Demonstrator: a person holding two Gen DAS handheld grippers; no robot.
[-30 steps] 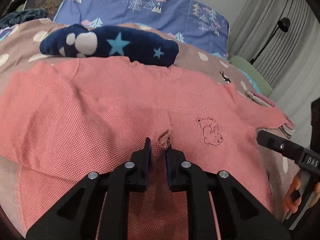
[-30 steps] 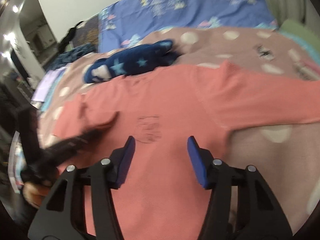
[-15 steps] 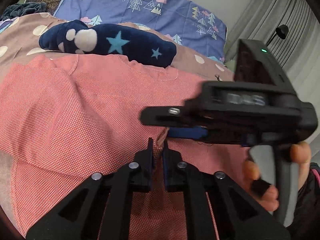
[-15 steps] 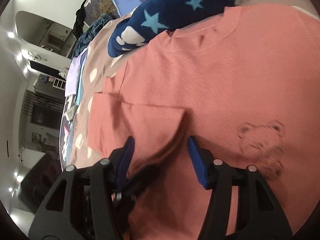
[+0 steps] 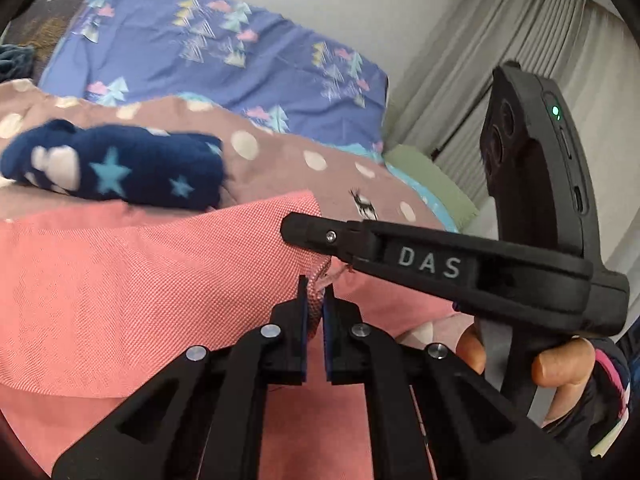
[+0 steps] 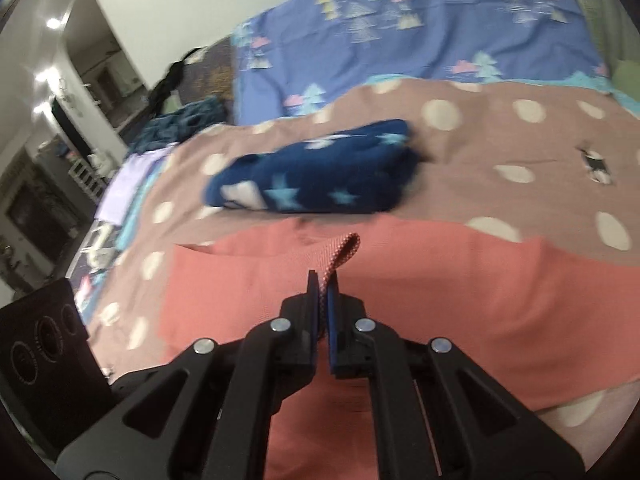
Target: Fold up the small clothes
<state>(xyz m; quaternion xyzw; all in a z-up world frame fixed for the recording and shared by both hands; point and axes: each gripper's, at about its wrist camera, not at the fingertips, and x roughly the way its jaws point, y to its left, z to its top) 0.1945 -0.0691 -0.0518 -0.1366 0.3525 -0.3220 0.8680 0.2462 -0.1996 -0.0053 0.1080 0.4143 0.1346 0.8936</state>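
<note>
On the bed, largest first:
bedding: dotted brown blanket (image 6: 500, 148) over the mattress, blue tree-print pillow (image 5: 224, 60) behind it at the wall.
pink garment (image 5: 132, 292): spread on the blanket, one layer turned over onto itself, just below both claws.
navy star bundle (image 6: 316, 176): on the blanket at the garment's far edge, apart from both claws.
left view only: grey curtains (image 5: 492, 60), green cushion (image 5: 432, 180), right gripper's body crossing the frame, hand (image 5: 560, 364) on its handle, blocks the garment's right part.
right view only: doorway and dim room at left.
left gripper (image 5: 315, 300): clenched on a pinch of pink fabric.
right gripper (image 6: 325, 292): clenched on a pink edge, a loop sticks up past the tips.
</note>
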